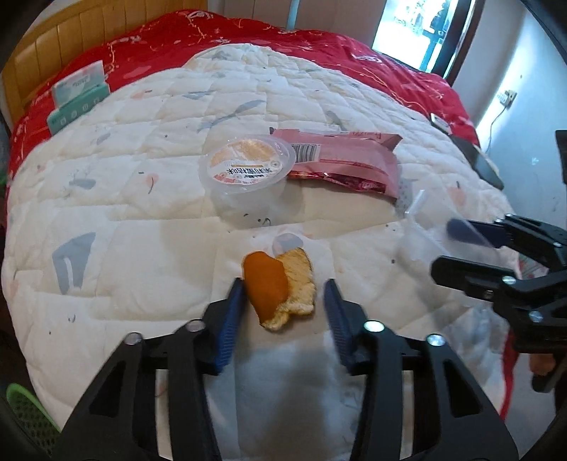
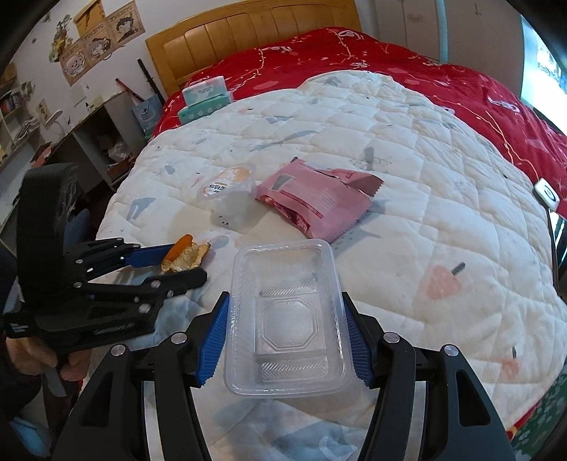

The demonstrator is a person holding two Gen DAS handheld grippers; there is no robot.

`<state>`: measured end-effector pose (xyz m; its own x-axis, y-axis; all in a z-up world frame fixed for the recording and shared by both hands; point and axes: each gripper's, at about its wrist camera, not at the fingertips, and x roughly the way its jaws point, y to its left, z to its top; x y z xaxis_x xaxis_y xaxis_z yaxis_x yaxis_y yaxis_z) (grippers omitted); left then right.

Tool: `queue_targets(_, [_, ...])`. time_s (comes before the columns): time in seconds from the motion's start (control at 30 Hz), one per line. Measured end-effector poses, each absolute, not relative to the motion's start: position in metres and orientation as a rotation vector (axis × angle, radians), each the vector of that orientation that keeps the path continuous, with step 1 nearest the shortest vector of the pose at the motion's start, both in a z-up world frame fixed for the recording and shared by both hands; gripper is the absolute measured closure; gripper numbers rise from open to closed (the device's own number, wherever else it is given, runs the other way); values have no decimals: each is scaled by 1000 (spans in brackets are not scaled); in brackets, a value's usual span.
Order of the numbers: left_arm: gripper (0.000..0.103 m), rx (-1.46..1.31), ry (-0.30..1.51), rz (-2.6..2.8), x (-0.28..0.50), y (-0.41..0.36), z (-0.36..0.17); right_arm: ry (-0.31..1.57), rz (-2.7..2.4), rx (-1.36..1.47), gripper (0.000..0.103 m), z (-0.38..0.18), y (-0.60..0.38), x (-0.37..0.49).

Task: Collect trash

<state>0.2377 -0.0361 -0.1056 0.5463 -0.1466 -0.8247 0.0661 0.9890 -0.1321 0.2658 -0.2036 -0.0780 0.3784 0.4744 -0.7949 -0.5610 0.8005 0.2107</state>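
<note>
An orange peel (image 1: 280,287) lies on the white quilt (image 1: 141,198), between the open fingers of my left gripper (image 1: 285,301); the left finger touches it, the right stands apart. The peel also shows in the right wrist view (image 2: 184,253), with the left gripper (image 2: 180,260) around it. My right gripper (image 2: 285,326) is shut on a clear plastic tray (image 2: 287,322), held just above the quilt; it appears at the right of the left wrist view (image 1: 443,248). A clear lidded cup (image 1: 246,170) and a pink snack wrapper (image 1: 347,159) lie farther up the bed.
A red blanket (image 1: 283,46) covers the far half of the bed. Teal tissue packs (image 1: 78,99) sit by the wooden headboard (image 2: 248,28). A phone (image 2: 547,193) lies at the right edge. Shelves and a desk (image 2: 88,142) stand left of the bed.
</note>
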Motion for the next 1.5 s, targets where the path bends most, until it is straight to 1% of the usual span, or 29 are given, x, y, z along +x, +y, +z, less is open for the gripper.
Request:
queue_targets(0.1, [69, -128, 969, -126, 232, -29, -102, 978, 664, -75, 45, -75, -207, 261])
queue_targets(0.23, [71, -176, 944, -120, 212, -17, -90, 964, 683, -62, 45, -66, -204, 248])
queue_targets(0.37, [71, -226, 911, -101, 179, 1, -77, 948, 716, -50, 45, -56, -193, 228])
queue_targets(0.63, [71, -330, 830, -8, 96, 63, -50, 941, 804, -49, 45, -46, -151, 185])
queue_targets(0.9, [71, -378, 778, 140, 16, 130, -38, 944, 901, -73, 45, -38, -99, 144])
queue_targets(1.03, [71, -377, 778, 237, -26, 167, -45, 939, 945, -95, 45, -33, -74, 125])
queue_targets(1.17, [71, -447, 810, 335, -64, 209, -65, 938, 992, -124, 45, -31, -47, 106])
queue_targets(1.5, [70, -539, 882, 452, -103, 258, -109, 945, 1083, -179, 45, -31, 8, 71])
